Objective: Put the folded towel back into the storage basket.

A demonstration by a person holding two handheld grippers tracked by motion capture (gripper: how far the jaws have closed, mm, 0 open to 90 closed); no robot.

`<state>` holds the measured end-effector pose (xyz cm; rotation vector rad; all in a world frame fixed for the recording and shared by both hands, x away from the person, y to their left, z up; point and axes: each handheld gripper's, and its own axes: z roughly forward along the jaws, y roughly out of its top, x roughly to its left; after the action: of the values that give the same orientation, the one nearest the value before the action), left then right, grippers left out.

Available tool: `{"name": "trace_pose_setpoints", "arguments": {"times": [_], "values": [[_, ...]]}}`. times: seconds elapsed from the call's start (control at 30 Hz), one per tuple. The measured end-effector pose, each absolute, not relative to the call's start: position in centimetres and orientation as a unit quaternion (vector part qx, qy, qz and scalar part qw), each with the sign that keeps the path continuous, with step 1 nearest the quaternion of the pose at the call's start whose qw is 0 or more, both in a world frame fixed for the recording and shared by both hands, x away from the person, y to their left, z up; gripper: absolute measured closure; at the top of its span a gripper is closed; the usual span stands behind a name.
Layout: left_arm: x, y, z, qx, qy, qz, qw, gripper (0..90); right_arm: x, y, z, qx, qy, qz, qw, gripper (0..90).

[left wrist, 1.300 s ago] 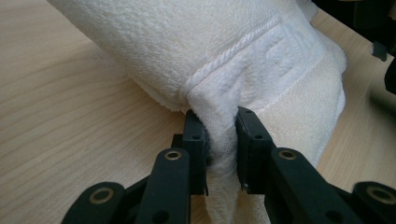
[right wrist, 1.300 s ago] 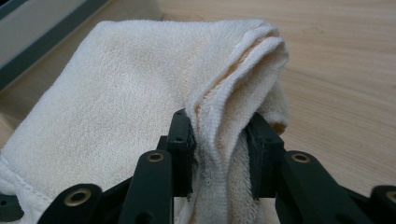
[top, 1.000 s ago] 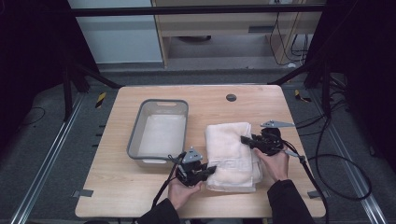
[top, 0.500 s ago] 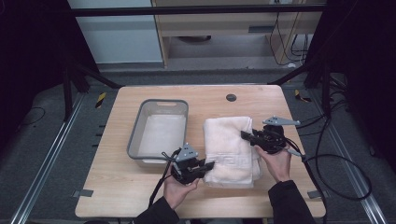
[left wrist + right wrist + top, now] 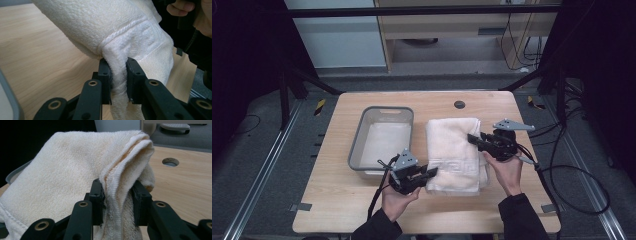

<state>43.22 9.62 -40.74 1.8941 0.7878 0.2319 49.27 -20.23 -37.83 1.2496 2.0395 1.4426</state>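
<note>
The towel (image 5: pixel 457 155) is pinched at two spots. The left gripper (image 5: pixel 428 173) squeezes its near edge, and the right gripper (image 5: pixel 474 139) squeezes the side fold. Both hands have come up a bit, so the pinched edges now lift off the table (image 5: pixel 327 210). The grey tub (image 5: pixel 382 142) sits just left, probably where it goes next.

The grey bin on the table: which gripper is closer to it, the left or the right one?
Left. The left gripper sits just below the grey bin's near corner, clamped on the folded towel. The right gripper grips the towel's far side, away from it.
</note>
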Motion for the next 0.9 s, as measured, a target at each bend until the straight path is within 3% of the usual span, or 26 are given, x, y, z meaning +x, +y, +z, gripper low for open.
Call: {"name": "trace_pose_setpoints", "arguments": {"times": [0.9], "values": [[43.9,13.7,-37.2,0.760,0.337,0.131,0.540,75.7,50.7,-16.1,-33.4,0.416,0.718,0.523,0.195,67.1]]}}
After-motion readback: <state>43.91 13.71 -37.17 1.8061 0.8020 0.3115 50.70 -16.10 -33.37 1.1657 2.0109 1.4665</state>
